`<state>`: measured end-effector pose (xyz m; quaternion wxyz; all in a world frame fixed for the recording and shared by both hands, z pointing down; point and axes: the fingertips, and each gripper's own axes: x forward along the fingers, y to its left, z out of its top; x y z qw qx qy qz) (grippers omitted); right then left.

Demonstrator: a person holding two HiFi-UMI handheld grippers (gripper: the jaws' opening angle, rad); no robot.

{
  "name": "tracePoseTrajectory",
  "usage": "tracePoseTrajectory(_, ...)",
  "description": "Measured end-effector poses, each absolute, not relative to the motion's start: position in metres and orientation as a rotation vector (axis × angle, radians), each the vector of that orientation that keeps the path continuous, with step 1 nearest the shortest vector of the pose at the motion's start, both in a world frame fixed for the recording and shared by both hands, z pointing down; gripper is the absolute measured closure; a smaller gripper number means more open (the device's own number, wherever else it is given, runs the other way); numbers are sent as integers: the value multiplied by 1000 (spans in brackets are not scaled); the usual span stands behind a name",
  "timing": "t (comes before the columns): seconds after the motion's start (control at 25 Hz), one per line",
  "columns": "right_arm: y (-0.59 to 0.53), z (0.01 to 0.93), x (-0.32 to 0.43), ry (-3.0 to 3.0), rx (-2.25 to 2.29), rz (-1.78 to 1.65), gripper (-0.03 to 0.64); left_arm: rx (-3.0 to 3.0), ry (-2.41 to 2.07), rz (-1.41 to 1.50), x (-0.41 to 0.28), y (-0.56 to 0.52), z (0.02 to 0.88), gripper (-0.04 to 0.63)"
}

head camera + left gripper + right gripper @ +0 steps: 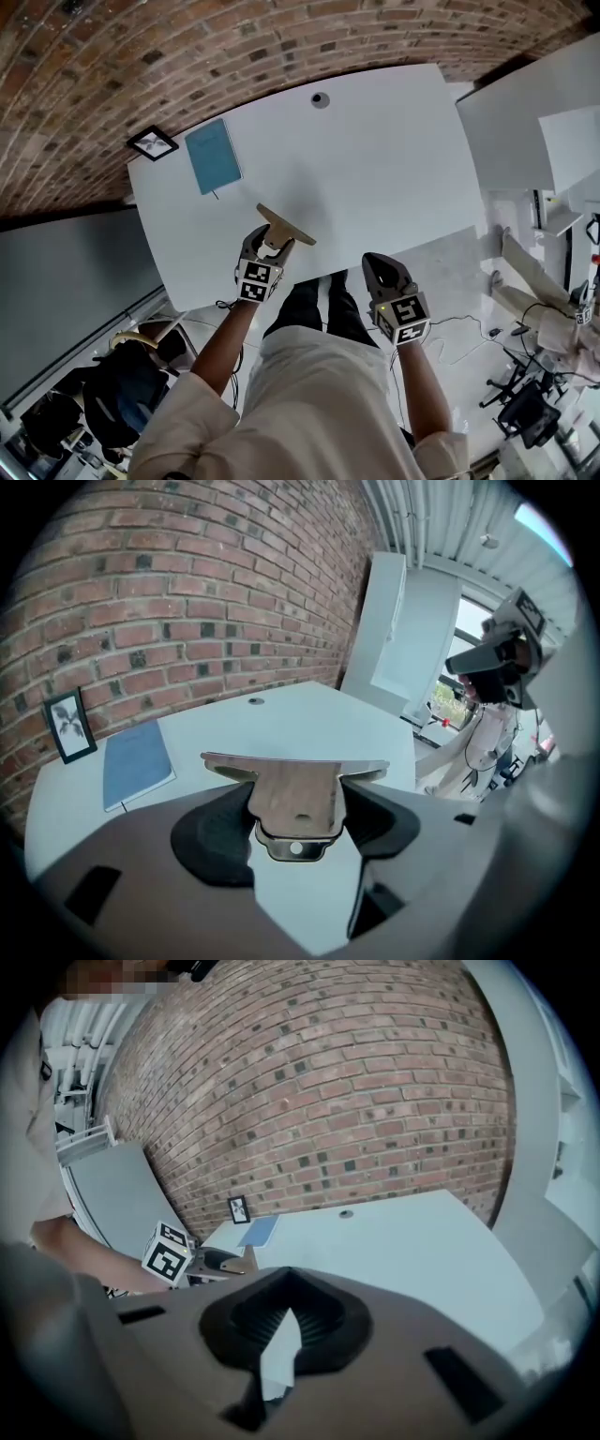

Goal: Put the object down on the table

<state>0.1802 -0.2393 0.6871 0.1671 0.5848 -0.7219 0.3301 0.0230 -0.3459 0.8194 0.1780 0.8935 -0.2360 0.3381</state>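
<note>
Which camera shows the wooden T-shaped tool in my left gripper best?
Left gripper view: the wooden T-shaped tool is large, its handle clamped between the left gripper's jaws. Head view shows it small, from above; right gripper view catches only a sliver.

A blue notebook (214,156) lies flat, just beside a small black-framed picture (152,142) that stands on edge, both near the brick wall (187,56). Down on the floor at the lower left sits a black bag (127,394) — and on the far right, a white cabinet (520,122).
</note>
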Motion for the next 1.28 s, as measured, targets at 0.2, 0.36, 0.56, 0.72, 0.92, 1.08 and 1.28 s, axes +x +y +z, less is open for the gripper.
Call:
tracePoseTrajectory(0.2,-245,700,176,-2010,1670,1011,615,2509,-622,1045,26,-358,857,318)
tracePoseTrajectory(0.36,-247,713,173,-1997,1686,1029,615,2506,-596,1107,30,-369,874,318)
tracePoseTrajectory(0.56,-246,724,166,-1968,1660,1090,615,2495,-587,1189,29,-375,904,318)
tracePoseTrajectory(0.72,-251,729,166,-1958,1665,1108,615,2479,-591,1252,29,-381,919,318)
tracePoseTrajectory(0.92,-254,733,169,-1939,1674,1126,615,2444,-613,1336,24,-385,931,318)
tracePoseTrajectory(1.08,-256,737,173,-1928,1683,1133,615,2436,-625,1378,23,-388,937,317)
tracePoseTrajectory(1.28,-258,740,173,-1923,1675,1146,615,2433,-629,1377,24,-391,939,316)
